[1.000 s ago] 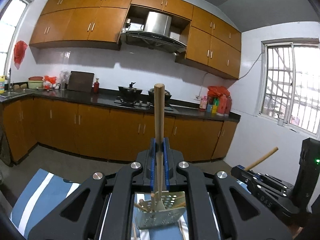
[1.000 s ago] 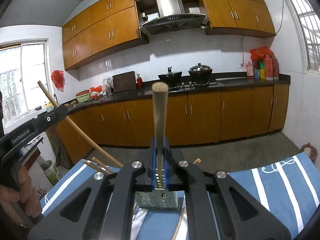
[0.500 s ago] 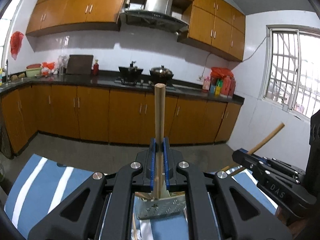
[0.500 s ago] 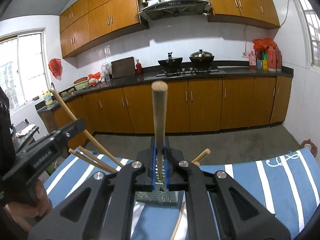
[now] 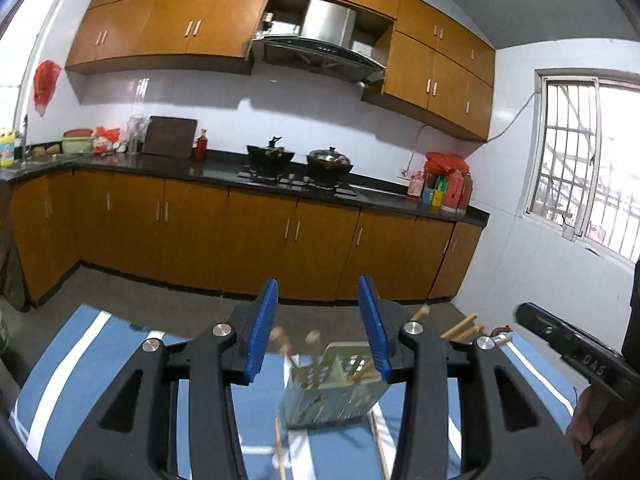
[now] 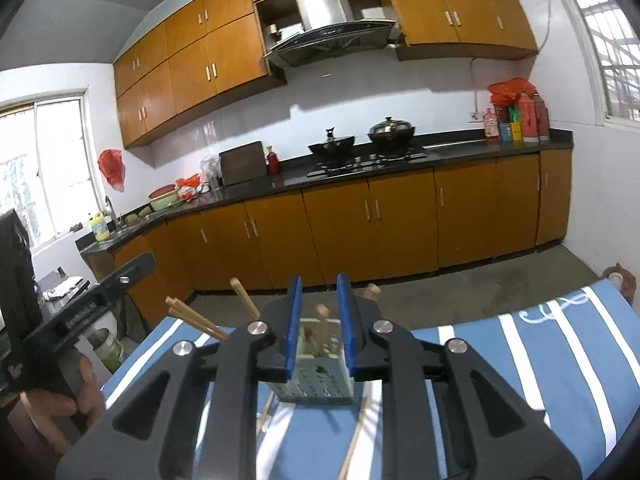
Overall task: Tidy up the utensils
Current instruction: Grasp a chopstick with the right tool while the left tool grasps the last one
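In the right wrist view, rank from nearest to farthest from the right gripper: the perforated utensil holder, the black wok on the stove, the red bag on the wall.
1. Utensil holder, just beyond the right gripper, on the striped cloth.
2. Black wok, on the stove across the floor.
3. Red bag, far left wall by the window.

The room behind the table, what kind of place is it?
A home kitchen, most likely: orange-brown wooden cabinets, a steel range hood, and two dark lidded pots on a gas stove.
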`<state>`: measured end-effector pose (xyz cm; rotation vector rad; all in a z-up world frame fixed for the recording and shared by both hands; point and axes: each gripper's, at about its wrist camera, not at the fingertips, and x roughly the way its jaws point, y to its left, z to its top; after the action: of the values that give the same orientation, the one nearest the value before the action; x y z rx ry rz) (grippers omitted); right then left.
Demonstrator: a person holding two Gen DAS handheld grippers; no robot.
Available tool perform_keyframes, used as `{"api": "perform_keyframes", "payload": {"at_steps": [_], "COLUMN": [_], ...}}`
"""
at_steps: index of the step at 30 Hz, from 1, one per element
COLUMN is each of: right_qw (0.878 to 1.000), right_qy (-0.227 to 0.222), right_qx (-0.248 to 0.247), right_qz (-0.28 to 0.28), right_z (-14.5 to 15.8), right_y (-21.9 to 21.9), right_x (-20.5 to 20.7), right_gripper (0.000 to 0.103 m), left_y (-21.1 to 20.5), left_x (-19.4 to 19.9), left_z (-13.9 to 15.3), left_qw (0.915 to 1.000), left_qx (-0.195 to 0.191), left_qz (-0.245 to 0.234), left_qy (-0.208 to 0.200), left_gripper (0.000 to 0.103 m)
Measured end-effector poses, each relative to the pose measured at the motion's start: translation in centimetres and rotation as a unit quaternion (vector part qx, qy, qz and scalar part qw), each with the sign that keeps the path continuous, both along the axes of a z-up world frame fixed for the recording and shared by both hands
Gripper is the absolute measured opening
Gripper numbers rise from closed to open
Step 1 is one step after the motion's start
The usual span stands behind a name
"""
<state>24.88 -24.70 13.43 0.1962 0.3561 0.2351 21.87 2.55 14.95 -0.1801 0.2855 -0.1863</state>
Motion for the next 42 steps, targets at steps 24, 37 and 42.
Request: {"api": "perform_keyframes", "payload": {"at_steps": [24,37,42], "right_qw": [0.963,0.963,0.958], "right_qy": [0.258,0.255,0.265], "right_qx": [-0.068,-0.084,-0.073], "right_qz": [0.026,-0.024,-0.077], "right_z": [-22.5,-22.5,-22.5], "right_y": [6.6,5.1,1.7], "right_x": [-2.6,-1.6,-1.0], "right_gripper": [0.021,0.008,0.008], "left_y": [3.3,0.6,-1.0], "left_x": [-5.4,-4.9,-4.6], "left_z": [-19.1,-19.8,-20.5], "left_qw": [0.9742,0.9719,0.9677], "left_qx": [0.046,0.048,0.054], "left_qz": [0.031,-0.011,-0.037], "left_qy": [0.219,0.23,0.243], "left_gripper": [0.042,0.042,0.042]}}
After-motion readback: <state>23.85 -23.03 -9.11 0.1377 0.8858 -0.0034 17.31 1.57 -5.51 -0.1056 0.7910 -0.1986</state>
